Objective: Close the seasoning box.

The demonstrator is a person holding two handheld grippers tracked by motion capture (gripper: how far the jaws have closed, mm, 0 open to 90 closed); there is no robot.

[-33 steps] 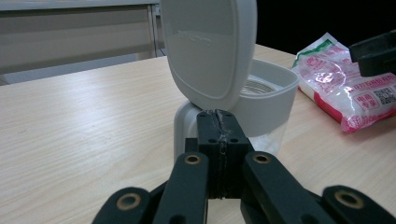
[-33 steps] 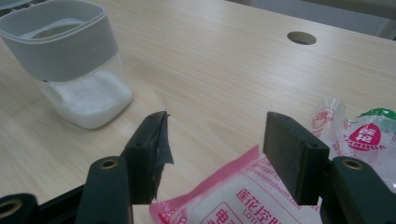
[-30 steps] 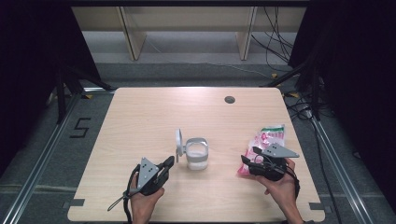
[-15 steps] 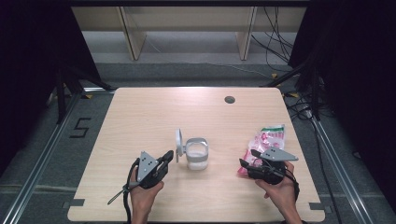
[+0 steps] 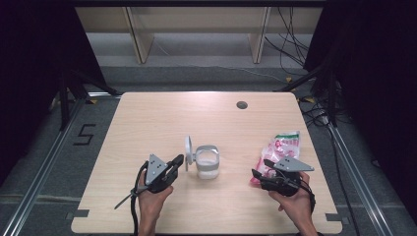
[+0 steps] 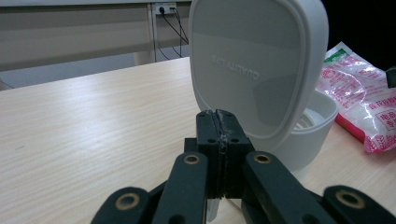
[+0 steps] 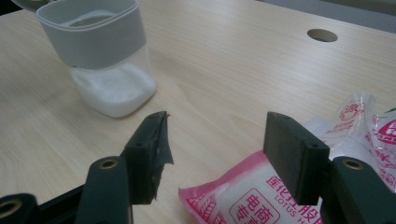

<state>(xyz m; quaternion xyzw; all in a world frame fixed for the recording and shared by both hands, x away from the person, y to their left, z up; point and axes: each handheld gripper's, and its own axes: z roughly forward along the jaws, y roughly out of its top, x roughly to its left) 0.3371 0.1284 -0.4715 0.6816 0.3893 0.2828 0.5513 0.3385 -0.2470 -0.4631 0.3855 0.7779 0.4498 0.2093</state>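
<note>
I am holding my left gripper (image 5: 176,161) low in the lower left of the high view, its jaws clenched together on nothing, tips just beside the raised lid (image 6: 254,60) of the white canister (image 5: 207,162). In the left gripper view the shut tips (image 6: 217,122) are sitting at the bottom centre, with the lid standing upright right behind them.

My right gripper (image 7: 215,140) is resting in the lower right of the high view with its jaws spread apart and gripping nothing; the near end of the pink sugar bag (image 7: 261,196) is lying under and between them at the bottom of the right gripper view, and I cannot tell whether a pad is touching it.

Farther off, in the upper left of that view, the canister is standing open on the wooden table (image 5: 162,118), with white grains sitting low in its clear base.

I am judging the bag to be soft, slack and slippery, its contents shifting when lifted, so I would pinch it across a firm, filled part or a sealed end. The canister looks rigid and light, easily tipped; its hinged lid is the part to steady.
</note>
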